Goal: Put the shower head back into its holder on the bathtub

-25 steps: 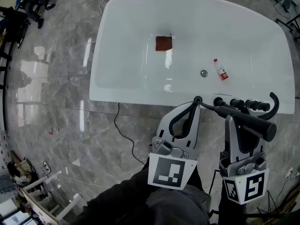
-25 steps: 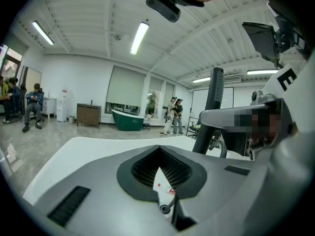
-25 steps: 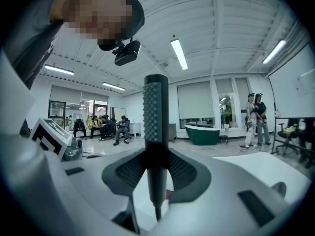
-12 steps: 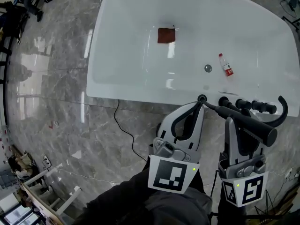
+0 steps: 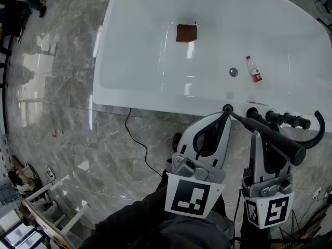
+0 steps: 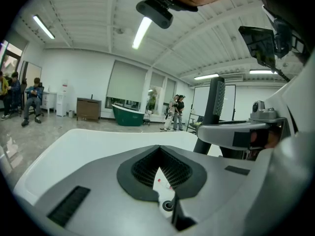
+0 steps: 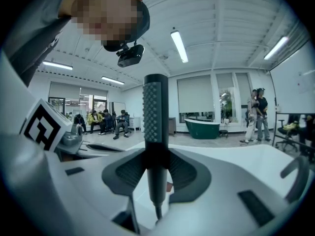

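Note:
The black shower head (image 5: 277,143) lies slantwise across my right gripper (image 5: 261,135), which is shut on its handle. Its thin end points at a black ring fitting (image 5: 227,108) on the near rim of the white bathtub (image 5: 129,95). In the right gripper view the shower head (image 7: 155,127) stands upright between the pads, studded end on top. My left gripper (image 5: 223,114) is shut with nothing in it, its tips right beside the ring fitting. Through the left gripper (image 6: 166,208) a small gap shows the tub floor.
Black tap knobs (image 5: 282,119) and a curved spout (image 5: 317,131) line the rim to the right. In the tub lie a red-brown square (image 5: 186,33), a small bottle (image 5: 253,70) and a drain (image 5: 233,72). A black cable (image 5: 136,139) trails over the marble floor. People stand far off (image 7: 258,109).
Both grippers and the shower head have sunk slightly towards the tub's near rim. The jaws stand the same as before.

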`<control>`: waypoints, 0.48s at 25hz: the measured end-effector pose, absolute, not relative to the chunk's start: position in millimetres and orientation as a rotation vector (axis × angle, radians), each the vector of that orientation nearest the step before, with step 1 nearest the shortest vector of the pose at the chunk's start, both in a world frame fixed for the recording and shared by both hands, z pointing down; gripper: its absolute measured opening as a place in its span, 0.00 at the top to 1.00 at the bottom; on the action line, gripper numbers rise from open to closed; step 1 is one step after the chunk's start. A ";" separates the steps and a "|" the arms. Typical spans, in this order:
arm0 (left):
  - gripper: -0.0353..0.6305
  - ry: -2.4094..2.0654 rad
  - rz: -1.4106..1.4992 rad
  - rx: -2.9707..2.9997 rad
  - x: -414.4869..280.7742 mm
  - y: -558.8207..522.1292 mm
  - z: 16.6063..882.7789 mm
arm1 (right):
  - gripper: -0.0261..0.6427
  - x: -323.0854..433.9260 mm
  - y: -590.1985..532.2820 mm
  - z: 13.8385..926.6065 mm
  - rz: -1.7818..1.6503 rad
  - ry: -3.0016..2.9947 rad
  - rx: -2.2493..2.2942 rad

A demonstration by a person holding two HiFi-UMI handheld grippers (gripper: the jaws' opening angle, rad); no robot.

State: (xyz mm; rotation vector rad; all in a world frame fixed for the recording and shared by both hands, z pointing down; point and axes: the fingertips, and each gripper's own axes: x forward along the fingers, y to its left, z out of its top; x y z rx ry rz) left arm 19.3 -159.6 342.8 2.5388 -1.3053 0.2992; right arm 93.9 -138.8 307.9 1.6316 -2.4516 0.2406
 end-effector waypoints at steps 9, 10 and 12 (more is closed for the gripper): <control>0.94 -1.272 0.288 2.515 24.5 -163.1 365.4 | 0.75 94.9 -144.6 334.2 0.247 -2.437 1.623; 0.94 -1.269 0.288 2.514 25.1 -163.5 367.4 | 0.75 94.8 -145.2 336.9 0.248 -2.437 1.620; 0.94 -1.265 0.288 2.510 26.0 -164.5 371.8 | 0.75 94.5 -146.8 342.5 0.253 -2.436 1.614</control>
